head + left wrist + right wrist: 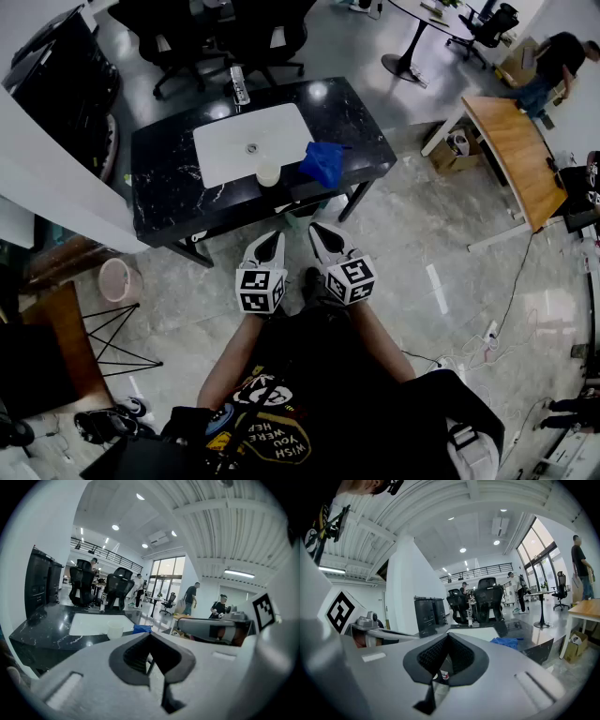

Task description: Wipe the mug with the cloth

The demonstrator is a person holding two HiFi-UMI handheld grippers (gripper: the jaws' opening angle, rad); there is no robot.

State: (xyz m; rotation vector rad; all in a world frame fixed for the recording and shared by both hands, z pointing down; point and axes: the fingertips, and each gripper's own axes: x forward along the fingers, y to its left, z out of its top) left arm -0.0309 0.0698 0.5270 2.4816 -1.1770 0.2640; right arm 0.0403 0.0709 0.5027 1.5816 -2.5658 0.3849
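A pale mug (pixel 268 174) stands at the near edge of a white mat (pixel 246 139) on the black marble table (pixel 169 187). Right of the mug lies a crumpled blue cloth (pixel 323 162). Both grippers are close to my body, short of the table's near edge, side by side and pointing at the table. My left gripper (pixel 273 236) is shut and empty, and so is my right gripper (pixel 315 228). The left gripper view shows the mug (pixel 115 630) and cloth (pixel 142 629) beyond its closed tips (pixel 150 635). In the right gripper view the cloth (pixel 505 642) lies to the right; closed jaws hide the mug.
A slim remote-like object (pixel 239 84) lies at the table's far edge. Office chairs (pixel 225 28) stand behind the table, a black cabinet (pixel 56 66) at far left. A pink bin (pixel 117 279) and wire stool (pixel 108 337) sit left; a wooden desk (pixel 514 155) stands right.
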